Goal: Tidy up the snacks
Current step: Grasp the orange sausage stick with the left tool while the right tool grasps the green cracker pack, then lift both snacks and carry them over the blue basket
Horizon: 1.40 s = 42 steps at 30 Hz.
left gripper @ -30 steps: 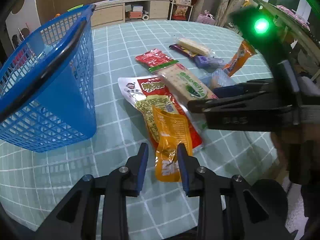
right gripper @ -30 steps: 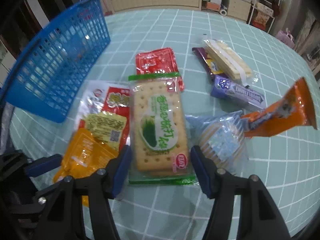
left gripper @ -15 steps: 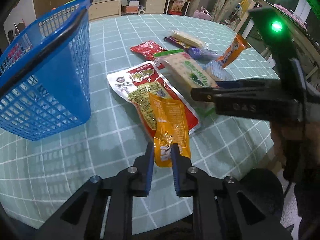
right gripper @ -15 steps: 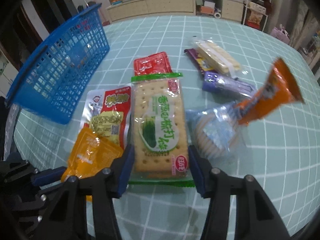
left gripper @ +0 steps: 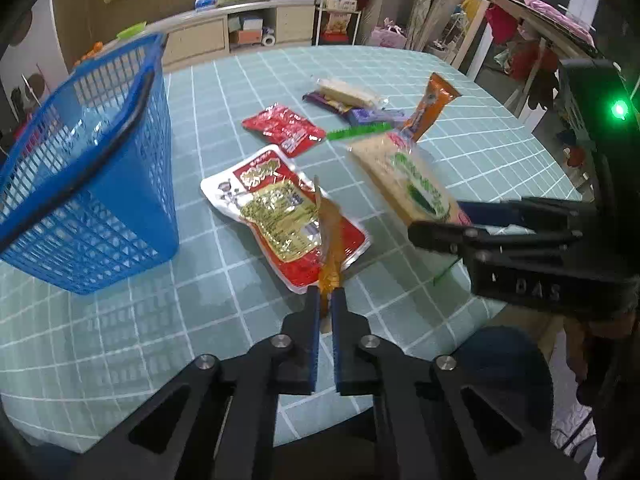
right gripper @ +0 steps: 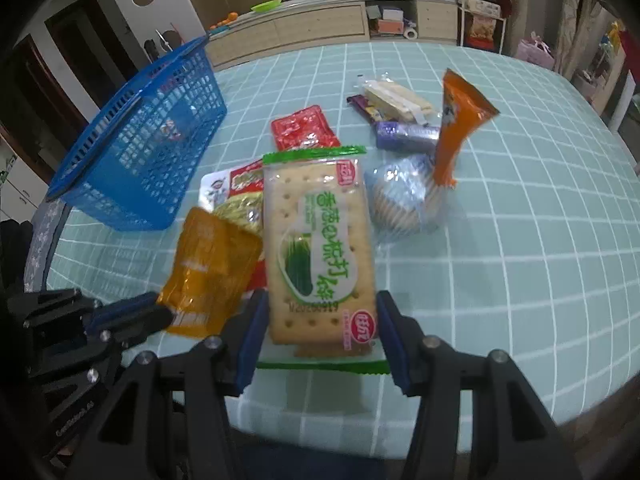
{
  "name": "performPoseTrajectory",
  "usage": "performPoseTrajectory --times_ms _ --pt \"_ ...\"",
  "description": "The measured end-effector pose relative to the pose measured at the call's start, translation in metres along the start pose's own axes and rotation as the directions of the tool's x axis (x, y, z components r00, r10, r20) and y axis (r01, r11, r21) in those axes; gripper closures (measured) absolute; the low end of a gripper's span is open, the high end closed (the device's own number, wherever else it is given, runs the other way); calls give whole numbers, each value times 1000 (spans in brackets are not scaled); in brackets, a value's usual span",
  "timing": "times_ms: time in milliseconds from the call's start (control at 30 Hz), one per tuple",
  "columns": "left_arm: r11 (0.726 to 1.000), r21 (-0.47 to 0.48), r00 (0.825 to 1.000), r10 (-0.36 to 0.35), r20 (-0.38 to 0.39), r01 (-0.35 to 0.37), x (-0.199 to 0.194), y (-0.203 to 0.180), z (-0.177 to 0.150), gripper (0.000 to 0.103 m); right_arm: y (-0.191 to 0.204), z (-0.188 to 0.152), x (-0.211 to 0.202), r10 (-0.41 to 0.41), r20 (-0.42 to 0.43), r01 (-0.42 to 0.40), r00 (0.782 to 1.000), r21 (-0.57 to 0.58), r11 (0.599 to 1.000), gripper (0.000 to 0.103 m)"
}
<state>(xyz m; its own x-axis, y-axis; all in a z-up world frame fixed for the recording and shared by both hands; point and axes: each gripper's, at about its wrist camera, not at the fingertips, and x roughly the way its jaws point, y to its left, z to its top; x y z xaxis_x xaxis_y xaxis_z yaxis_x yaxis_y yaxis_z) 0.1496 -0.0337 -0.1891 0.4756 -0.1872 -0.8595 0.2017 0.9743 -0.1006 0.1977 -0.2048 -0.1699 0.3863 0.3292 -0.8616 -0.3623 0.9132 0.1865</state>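
Left gripper pinches the translucent orange snack pouch by its end; right gripper clamps the green-trimmed cracker packet, both near the tabletop's front edge. Better carry both level toward the blue mesh basket at its left edge.

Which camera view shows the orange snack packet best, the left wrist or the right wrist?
The right wrist view: the orange snack packet shows its broad face there, lifted in the left gripper. The left wrist view shows it only edge-on, a thin, blurred strip rising from between the fingers.
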Motion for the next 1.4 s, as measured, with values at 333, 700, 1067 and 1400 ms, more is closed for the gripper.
performPoseTrajectory --times_ms 333,700,1067,1400 --pt "999 37 997 24 68 -27 -32 -4 4 103 12 -17 -35 -32 28 31 999 34 999 45" --pt "998 58 975 4 224 -17 -104 8 18 103 46 -6 -84 -61 132 62 989 -2 998 45" --pt "998 13 944 58 325 -65 -152 57 39 103 94 33 -110 -63 222 76 973 -52 996 45" --pt "991 -41 928 134 348 -128 -171 112 61 103 140 72 -97 -4 260 34 966 -110 993 45"
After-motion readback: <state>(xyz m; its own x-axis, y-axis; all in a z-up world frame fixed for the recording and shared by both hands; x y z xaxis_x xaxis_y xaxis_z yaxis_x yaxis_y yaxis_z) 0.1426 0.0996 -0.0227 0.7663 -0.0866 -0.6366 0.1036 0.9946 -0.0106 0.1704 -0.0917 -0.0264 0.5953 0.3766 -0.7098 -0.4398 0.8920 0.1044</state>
